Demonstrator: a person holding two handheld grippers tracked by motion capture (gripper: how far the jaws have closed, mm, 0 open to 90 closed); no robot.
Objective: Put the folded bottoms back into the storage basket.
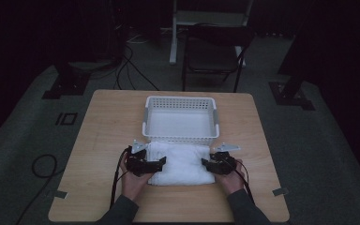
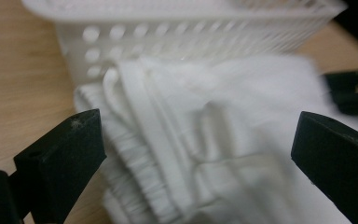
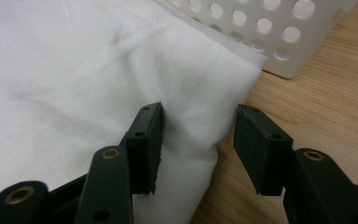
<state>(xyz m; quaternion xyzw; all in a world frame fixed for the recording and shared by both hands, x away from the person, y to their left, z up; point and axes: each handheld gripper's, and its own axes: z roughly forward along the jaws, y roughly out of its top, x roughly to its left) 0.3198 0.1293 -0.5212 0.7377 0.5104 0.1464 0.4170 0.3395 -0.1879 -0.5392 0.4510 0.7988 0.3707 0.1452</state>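
Your forearms come in over the near edge of the tabletop (image 1: 103, 122), a gripper on each end of the folded white towel (image 1: 182, 163) that lies at mid-table against the near wall of the white basket (image 1: 180, 117). Your left gripper (image 1: 158, 163) stands wide apart, its pads clear of the cloth. Your right gripper (image 1: 206, 164) is partly closed, its jaws straddling the towel's corner; one pad (image 3: 145, 140) touches it, the other stands off, so nothing is clamped. Lift now and the folds, likely loose, could spill open or the towel could catch on the basket rim. From the left gripper view you get the stacked fold edges (image 2: 140, 154); the high view gives only a flat white block.
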